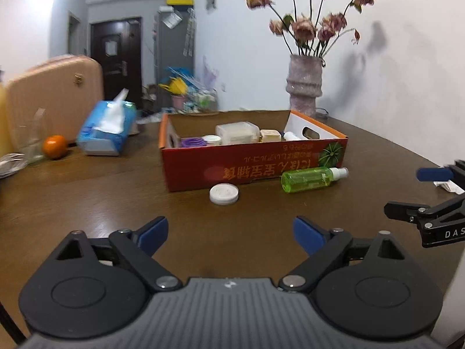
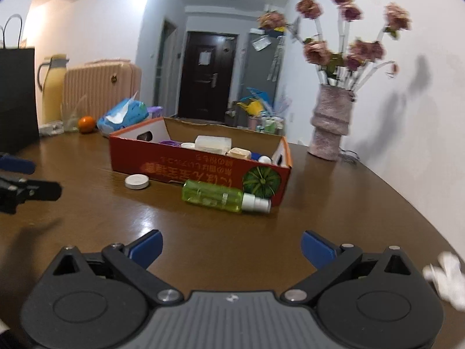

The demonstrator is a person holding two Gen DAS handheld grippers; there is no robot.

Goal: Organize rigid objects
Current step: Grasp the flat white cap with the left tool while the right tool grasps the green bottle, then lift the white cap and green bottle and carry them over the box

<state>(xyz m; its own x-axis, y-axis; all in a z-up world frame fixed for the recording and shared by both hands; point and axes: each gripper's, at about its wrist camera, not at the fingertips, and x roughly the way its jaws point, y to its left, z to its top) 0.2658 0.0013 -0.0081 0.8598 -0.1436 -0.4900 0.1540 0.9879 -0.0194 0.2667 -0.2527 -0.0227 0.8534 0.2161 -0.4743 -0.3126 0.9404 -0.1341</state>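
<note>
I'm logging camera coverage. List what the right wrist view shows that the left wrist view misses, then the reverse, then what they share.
Only the right wrist view: a black paper bag and a yellow jug at far left.

Only the left wrist view: a clear glass beside the orange.

Both: the red cardboard box holding small containers, the green spray bottle and white round lid lying on the table in front of it, the vase of dried flowers, the tissue pack, and each view's own open tongs.

one red box [image 1: 252, 163], one green spray bottle [image 1: 311, 179], one white lid [image 1: 223, 193], one orange [image 1: 54, 146], one vase [image 1: 304, 85].
</note>
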